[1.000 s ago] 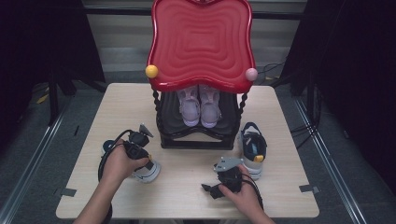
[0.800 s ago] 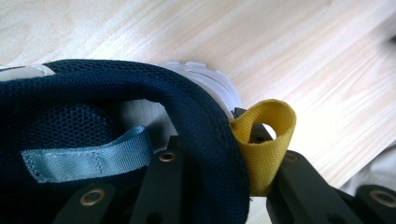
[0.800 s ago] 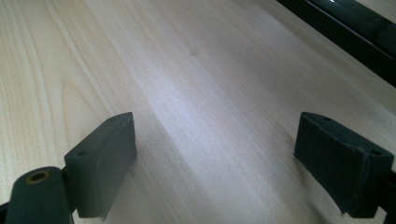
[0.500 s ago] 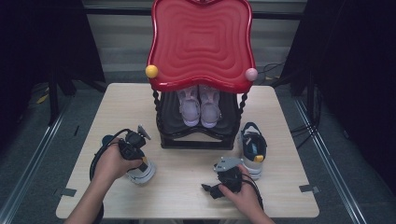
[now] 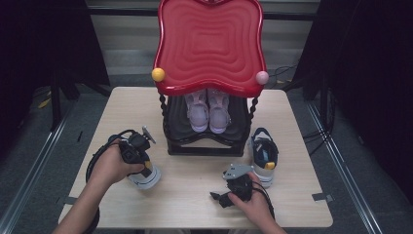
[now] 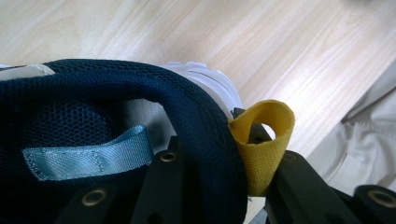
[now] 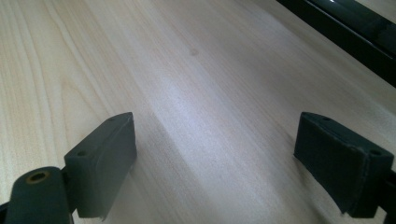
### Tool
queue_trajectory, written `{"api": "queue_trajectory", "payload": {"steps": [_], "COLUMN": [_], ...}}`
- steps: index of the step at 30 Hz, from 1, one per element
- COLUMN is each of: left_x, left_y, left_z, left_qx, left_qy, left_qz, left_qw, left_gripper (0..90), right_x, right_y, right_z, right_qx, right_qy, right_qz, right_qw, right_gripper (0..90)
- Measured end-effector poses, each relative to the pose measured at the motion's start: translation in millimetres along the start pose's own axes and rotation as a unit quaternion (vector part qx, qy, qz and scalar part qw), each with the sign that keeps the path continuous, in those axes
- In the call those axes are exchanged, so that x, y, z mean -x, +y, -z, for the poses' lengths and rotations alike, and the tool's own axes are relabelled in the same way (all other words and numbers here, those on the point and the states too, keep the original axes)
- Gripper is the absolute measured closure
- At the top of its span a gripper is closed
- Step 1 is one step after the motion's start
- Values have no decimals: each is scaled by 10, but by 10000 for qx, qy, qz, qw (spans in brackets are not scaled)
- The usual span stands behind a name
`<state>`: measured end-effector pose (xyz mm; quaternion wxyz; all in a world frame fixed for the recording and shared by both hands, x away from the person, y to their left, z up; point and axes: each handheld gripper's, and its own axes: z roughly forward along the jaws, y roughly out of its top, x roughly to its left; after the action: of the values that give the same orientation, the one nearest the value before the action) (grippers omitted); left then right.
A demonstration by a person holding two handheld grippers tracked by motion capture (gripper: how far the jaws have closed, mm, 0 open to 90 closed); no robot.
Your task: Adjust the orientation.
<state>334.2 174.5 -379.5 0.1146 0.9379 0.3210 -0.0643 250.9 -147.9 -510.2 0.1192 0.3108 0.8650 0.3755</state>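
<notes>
Navy sneaker [image 5: 141, 176] with a white sole sits at the near left of the pale wooden table [image 5: 195, 195], its heel collar pinched by the left gripper [image 5: 139, 158]; in the left gripper view the black jaws close on the dark mesh collar, beside a yellow pull loop [image 6: 261, 140] and a light blue tab [image 6: 88, 156]. Its mate [image 5: 264, 155] stands well apart at the right, just beside a black shoe rack [image 5: 209, 141] with a glossy red rippled top [image 5: 209, 44]. A lilac pair [image 5: 208, 111] rests on the rack's shelf. The right gripper [image 5: 221, 199] lies low over bare wood, jaws wide apart with nothing between them. Dark curtains and grey flooring surround the table. I can read no brand or writing.
</notes>
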Motion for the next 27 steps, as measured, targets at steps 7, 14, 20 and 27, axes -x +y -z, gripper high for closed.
{"api": "queue_trajectory", "payload": {"steps": [7, 14, 20, 27], "left_x": [45, 80, 81, 96], "left_y": [53, 72, 79, 132], "left_z": [197, 364, 509, 712], "left_qx": [-168, -235, -205, -229], "left_qy": [-19, -39, -60, -3], "left_qz": [-305, -454, -478, -589], "left_qw": [9994, 9987, 9986, 9980], "left_gripper": [745, 745, 745, 745], "right_x": [1, 0, 1, 1], "right_y": [2, 2, 2, 4], "right_z": [0, 0, -1, 1], "right_qx": [-6, -5, -5, -19], "right_qy": [3, 1, 1, 3], "right_qz": [-4, -5, -5, -11], "right_qw": [10000, 10000, 10000, 10000], "right_gripper": [123, 123, 123, 123]}}
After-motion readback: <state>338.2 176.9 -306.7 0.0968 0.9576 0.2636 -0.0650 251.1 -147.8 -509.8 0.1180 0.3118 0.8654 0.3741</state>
